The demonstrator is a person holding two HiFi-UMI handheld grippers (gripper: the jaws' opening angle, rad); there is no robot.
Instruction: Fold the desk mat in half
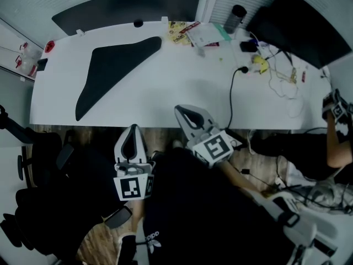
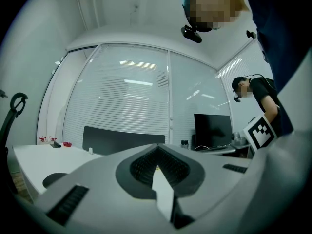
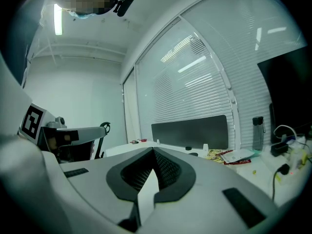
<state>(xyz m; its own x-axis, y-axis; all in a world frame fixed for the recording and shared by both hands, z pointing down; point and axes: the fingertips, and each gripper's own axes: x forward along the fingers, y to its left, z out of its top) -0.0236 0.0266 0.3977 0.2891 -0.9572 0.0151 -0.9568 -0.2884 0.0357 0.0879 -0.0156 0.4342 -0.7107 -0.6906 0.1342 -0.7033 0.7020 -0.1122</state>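
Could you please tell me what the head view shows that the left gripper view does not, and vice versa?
Only the head view: the desk mat's whole outline and the person's legs. Only the left gripper view: the ceiling, and the left gripper's ribbed pads meeting with nothing between. Both: the white desk, the monitor, the bottle.

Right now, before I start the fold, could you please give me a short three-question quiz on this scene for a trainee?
1. True or false: the flat black desk mat lies on the white desk, apart from the left gripper and the right gripper.
2. Which is nearest the dark cylindrical bottle? A) the desk mat B) the black flat-screen monitor C) the left gripper
3. Fill in: both grippers' jaws are ____, with nothing between them.

Key: 1 true; 2 B; 3 shut.
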